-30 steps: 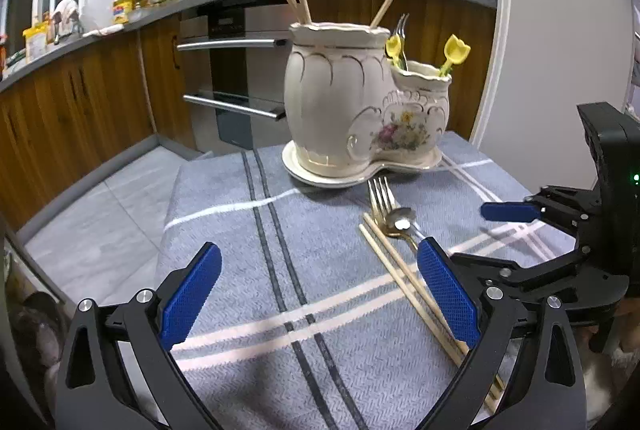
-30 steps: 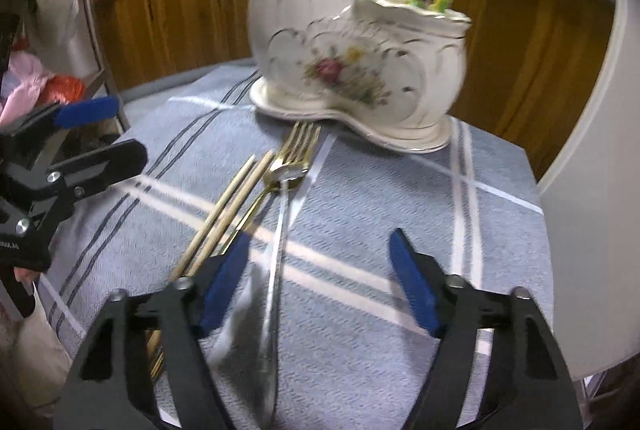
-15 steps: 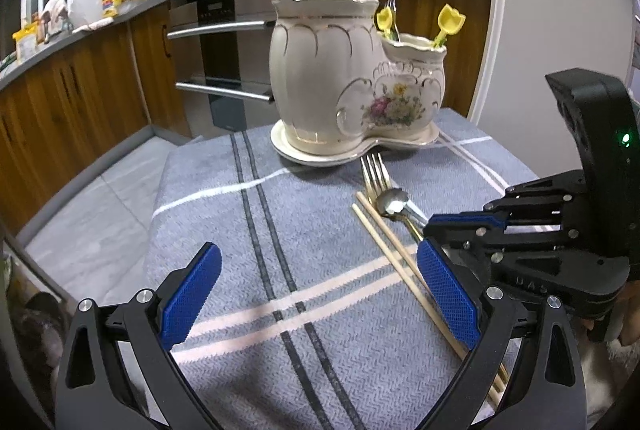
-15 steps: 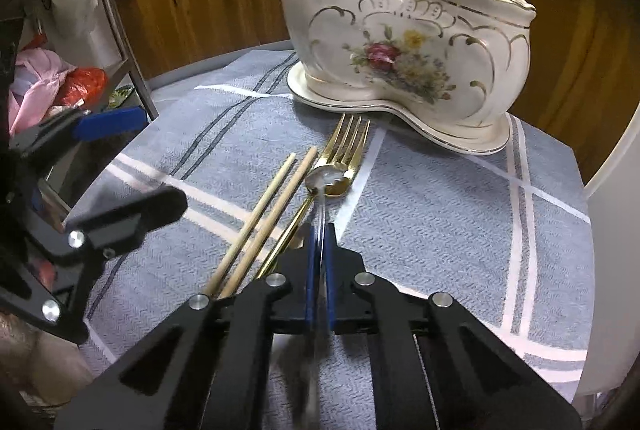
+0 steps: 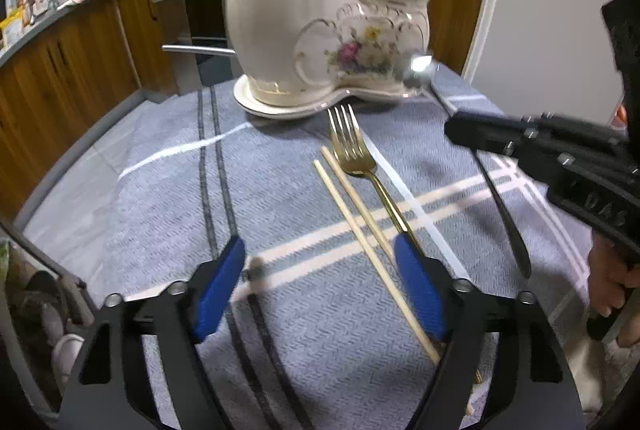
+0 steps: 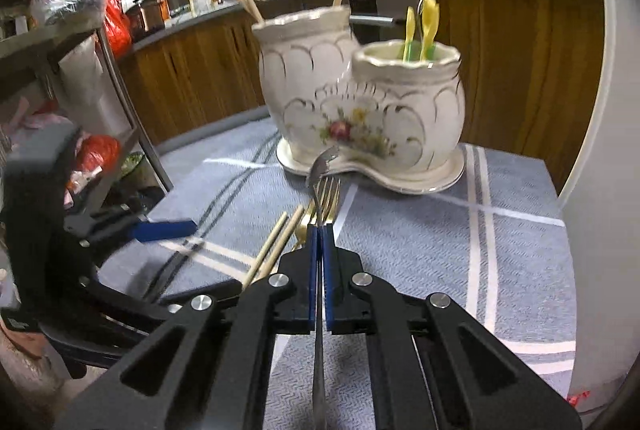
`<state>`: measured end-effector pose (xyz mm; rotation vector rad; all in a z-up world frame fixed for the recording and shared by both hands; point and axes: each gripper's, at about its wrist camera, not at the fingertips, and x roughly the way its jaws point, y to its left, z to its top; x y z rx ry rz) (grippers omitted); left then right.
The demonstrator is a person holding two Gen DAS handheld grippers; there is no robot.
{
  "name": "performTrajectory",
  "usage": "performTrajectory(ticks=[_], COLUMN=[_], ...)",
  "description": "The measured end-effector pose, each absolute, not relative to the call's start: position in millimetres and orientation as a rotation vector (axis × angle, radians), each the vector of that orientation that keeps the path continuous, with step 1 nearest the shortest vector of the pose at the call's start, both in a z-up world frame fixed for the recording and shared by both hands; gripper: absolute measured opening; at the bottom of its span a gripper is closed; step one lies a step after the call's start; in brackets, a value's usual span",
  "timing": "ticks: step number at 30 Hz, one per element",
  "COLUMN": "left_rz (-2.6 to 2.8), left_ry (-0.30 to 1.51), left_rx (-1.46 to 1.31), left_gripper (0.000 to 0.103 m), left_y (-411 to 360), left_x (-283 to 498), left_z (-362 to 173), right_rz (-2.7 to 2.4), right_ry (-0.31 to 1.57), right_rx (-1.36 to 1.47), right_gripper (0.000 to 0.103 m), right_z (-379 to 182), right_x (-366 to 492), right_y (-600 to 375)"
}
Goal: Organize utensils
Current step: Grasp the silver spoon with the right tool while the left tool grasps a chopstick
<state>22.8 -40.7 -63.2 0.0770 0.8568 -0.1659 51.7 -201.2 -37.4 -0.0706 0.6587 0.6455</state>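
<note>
Right gripper [image 6: 319, 250] jaws clamp spoon [image 6: 322, 166] mid-handle, lifted toward holder [image 6: 360, 102]; left gripper [image 5: 320, 294] jaws wide over chopsticks [image 5: 360, 214]

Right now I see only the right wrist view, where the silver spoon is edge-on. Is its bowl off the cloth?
Observer: Yes. In the left wrist view the silver spoon has its bowl above the cloth, in front of the holder's smaller pot, near its base.
Operator: Is the left gripper open? I see one blue pad only.
Observer: The left gripper is open, with nothing between its pads.
Operator: What lies near it?
Observer: Its right finger covers the handle of the gold fork and part of the chopsticks.
</note>
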Motion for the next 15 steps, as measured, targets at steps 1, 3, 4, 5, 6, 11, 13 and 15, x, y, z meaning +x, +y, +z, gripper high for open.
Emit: performTrajectory(ticks=[1, 3, 4, 5, 6, 11, 13, 15], left_rz=[-0.160, -0.149, -0.138, -0.134, -0.131, -0.119, -0.132, -0.147], left_ry=[0.864, 0.876, 0.882, 0.885, 0.888, 0.889, 0.895, 0.903], left_rx=[0.085, 0.106, 0.118, 0.125, 0.128, 0.156, 0.156, 0.159], left_gripper=[0.068, 0.062, 0.060, 0.060, 0.059, 0.037, 0.025, 0.015], left_y=[-42.6, -47.5, -49.8, -51.9, -53.2, -63.1, -64.5, -65.5], left_x=[23.1, 23.8, 24.5, 25.1, 26.1, 31.6, 32.3, 33.5], left_z=[-63.7, -65.6, -66.8, -67.7, -68.2, -67.3, -67.0, -65.9], right_rz=[0.644, 0.648, 0.649, 0.651, 0.652, 0.661, 0.664, 0.664], right_ry=[0.651, 0.636, 0.631, 0.619, 0.607, 0.547, 0.532, 0.519], right_rx=[-0.070, -0.059, -0.056, -0.053, -0.049, -0.013, -0.001, 0.009], right_gripper=[0.001, 0.001, 0.001, 0.001, 0.001, 0.001, 0.001, 0.001], right_z=[-36.0, -32.7, -32.6, -30.1, -28.5, -19.1, -15.6, -13.1], right_x=[51.3, 49.6, 47.9, 45.6, 43.9, 34.7, 33.1, 31.8], right_y=[-206.5, -211.5, -210.1, -211.6, -213.6, -227.7, -232.7, -236.1])
